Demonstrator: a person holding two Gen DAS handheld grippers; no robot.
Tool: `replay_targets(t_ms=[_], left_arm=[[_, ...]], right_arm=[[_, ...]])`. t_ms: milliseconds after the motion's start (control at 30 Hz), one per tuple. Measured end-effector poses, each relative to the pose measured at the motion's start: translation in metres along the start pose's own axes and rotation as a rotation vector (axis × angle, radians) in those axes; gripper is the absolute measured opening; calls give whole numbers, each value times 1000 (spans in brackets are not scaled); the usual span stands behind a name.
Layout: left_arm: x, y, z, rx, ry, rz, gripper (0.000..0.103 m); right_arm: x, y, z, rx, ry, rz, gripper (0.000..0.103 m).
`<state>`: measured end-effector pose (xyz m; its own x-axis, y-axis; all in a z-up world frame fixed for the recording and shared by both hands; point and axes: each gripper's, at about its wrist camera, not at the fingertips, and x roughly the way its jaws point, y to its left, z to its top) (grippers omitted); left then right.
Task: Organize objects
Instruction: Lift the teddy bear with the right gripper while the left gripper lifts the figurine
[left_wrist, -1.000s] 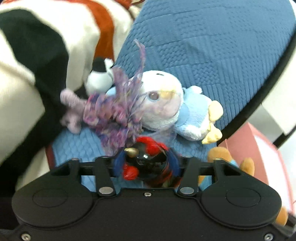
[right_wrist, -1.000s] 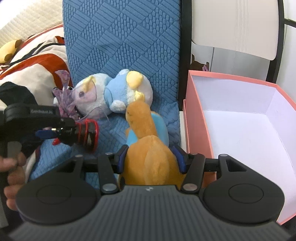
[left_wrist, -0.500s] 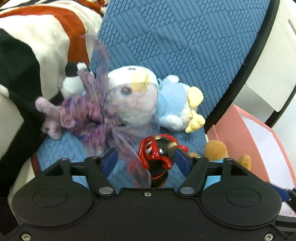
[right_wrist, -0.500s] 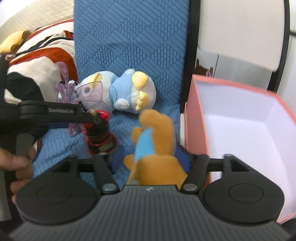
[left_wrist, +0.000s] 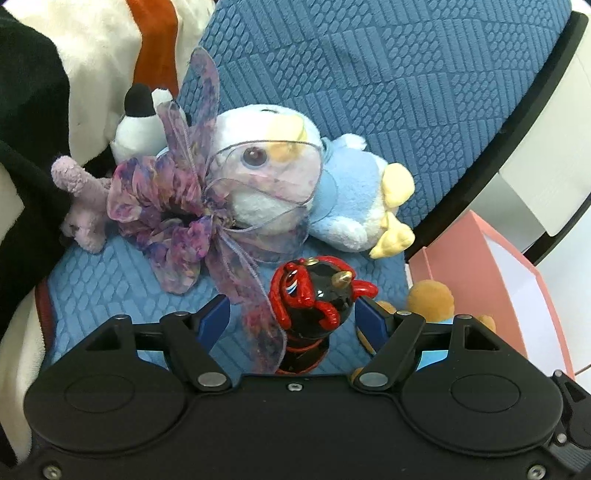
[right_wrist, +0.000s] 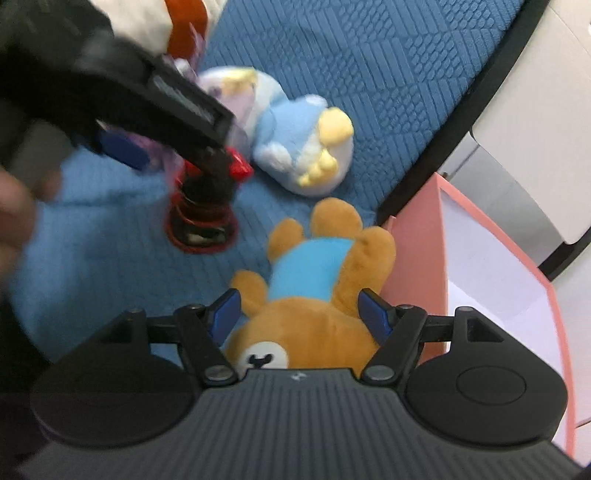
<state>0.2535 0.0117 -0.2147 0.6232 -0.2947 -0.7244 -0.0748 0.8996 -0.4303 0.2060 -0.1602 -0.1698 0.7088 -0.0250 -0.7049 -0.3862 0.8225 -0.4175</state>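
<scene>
Red-and-black figurine (left_wrist: 312, 295) stands on the blue cushion (left_wrist: 369, 92) between the wide-open left gripper (left_wrist: 293, 314), while the equally wide right gripper (right_wrist: 299, 308) straddles a brown bear (right_wrist: 314, 291); gauzy ribbon (left_wrist: 236, 266) could snag.

Cushion (left_wrist: 406, 92) blue w/ quilted pattern; figurine (left_wrist: 314, 295) black & red; bear (right_wrist: 314, 295) orange-brown, blue patch; box (right_wrist: 413, 243) pink.

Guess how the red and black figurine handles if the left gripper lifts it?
The figurine looks hard and glossy, so probably slippery between the pads. Tall over a small round base on soft blue cushion, likely to tip if nudged.
</scene>
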Motion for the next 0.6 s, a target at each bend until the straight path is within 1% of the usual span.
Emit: replay_targets(t_ms=[100, 267, 333, 400, 467, 500, 600], left_arm=[[0, 1, 1, -8, -2, -5, 73], [1, -1, 1, -5, 1, -6, 73], [0, -1, 1, -4, 0, -9, 73], [0, -1, 1, -5, -2, -6, 73], [0, 1, 1, -11, -2, -6, 73], [0, 1, 2, -14, -2, -8, 73], [-1, 1, 2, -15, -2, -18, 73]], right_arm=[[9, 2, 0, -26, 23, -11, 74], [22, 9, 0, -72, 53, -32, 74], [22, 9, -1, -90, 50, -41, 69], [21, 6, 0, -78, 45, -41, 55], [16, 0, 1, -46, 36, -33, 49], [14, -3, 2, -25, 29, -25, 46], [5, -17, 6, 93, 5, 24, 45]])
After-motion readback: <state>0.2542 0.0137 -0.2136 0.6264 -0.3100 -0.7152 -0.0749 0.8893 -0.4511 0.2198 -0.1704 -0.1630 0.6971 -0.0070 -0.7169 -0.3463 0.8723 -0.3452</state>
